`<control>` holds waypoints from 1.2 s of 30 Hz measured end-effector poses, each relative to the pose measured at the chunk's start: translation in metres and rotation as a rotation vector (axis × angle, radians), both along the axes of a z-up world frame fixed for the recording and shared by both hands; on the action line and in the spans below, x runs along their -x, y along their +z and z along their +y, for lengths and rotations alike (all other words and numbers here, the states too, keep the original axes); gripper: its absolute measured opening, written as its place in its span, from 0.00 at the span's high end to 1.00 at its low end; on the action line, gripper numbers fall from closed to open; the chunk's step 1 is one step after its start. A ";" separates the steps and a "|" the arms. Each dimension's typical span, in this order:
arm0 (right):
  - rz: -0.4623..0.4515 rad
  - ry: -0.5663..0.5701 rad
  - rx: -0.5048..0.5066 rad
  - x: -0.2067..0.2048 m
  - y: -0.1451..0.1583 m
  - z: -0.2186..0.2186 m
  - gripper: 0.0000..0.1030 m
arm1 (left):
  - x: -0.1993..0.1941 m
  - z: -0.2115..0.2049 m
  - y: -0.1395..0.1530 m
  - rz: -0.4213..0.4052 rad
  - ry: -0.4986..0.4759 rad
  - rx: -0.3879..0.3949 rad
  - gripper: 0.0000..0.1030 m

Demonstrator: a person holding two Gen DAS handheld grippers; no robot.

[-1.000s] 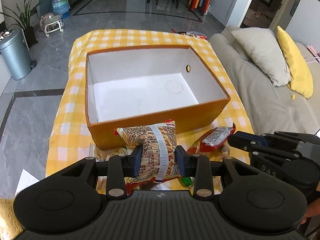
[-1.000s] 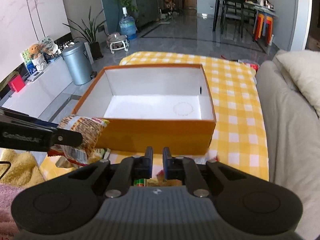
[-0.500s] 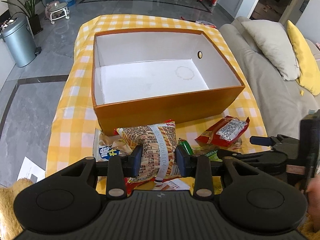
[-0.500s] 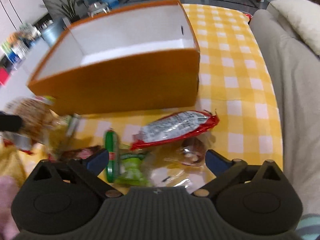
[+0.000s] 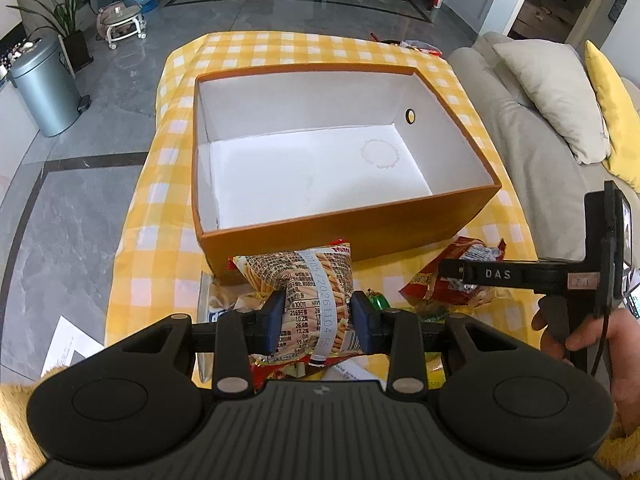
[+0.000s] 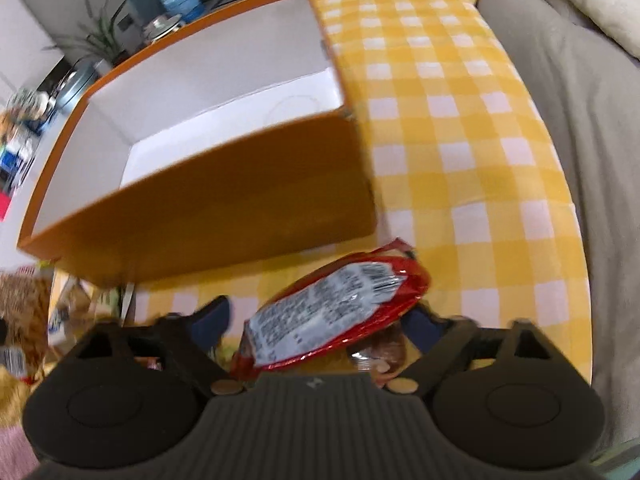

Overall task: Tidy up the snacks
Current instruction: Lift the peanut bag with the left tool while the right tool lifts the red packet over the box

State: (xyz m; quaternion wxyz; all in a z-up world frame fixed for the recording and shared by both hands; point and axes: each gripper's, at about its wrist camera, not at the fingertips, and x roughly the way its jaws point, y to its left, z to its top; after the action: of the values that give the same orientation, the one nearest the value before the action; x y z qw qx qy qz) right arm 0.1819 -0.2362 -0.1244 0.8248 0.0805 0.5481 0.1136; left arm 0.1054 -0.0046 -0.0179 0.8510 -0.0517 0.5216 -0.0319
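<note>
An empty orange box [image 5: 360, 236] with a white inside stands on the yellow checked tablecloth [image 5: 136, 264]. My left gripper [image 5: 318, 316] is shut on a snack bag printed with noodle sticks [image 5: 304, 276], held just before the box's near wall. In the right wrist view the red snack bag [image 6: 332, 312] lies on the cloth in front of the box [image 6: 224, 208], between the fingers of my right gripper [image 6: 320, 320]. Its jaws are closing and small gaps still show beside the bag. From the left wrist view the right gripper [image 5: 448, 270] hangs over that red bag [image 5: 424, 286].
More loose snacks lie by the near table edge: a green packet [image 5: 378, 300] and a white and blue packet [image 5: 212, 304]. A grey sofa [image 5: 532, 152] with a beige pillow [image 5: 556, 92] runs along the right. A grey bin [image 5: 44, 88] stands on the floor at left.
My right gripper went from shut to wide open, dropped toward the table and now straddles the red bag with narrower jaws. The left gripper keeps its hold on the noodle-stick bag.
</note>
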 end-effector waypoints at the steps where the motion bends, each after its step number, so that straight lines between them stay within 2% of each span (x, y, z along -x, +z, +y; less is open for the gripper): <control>1: 0.004 -0.004 -0.003 -0.002 0.000 -0.001 0.40 | -0.002 -0.001 0.001 -0.001 -0.004 0.000 0.61; 6: -0.012 -0.026 -0.032 -0.003 0.010 -0.002 0.60 | -0.008 -0.005 0.008 -0.010 -0.026 0.003 0.61; 9: -0.039 -0.004 -0.032 0.001 0.019 0.003 0.66 | -0.011 -0.005 0.013 -0.017 -0.039 0.012 0.61; 16: -0.093 0.020 -0.033 0.012 0.053 0.010 0.68 | -0.016 -0.003 0.026 -0.046 -0.064 0.028 0.61; 28: -0.240 0.085 -0.074 0.032 0.140 0.016 0.68 | -0.034 0.013 0.052 -0.124 -0.094 0.033 0.61; 32: -0.286 0.117 -0.109 0.020 0.162 0.027 0.69 | -0.048 0.016 0.057 -0.154 -0.117 0.019 0.61; 36: -0.317 0.160 -0.088 -0.004 0.168 0.050 0.69 | -0.070 0.020 0.053 -0.166 -0.137 -0.010 0.61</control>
State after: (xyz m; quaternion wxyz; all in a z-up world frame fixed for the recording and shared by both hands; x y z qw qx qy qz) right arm 0.1863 -0.1858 0.0440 0.8848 0.0538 0.4103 0.2143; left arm 0.1756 0.0155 0.0346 0.8875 -0.0091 0.4515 -0.0916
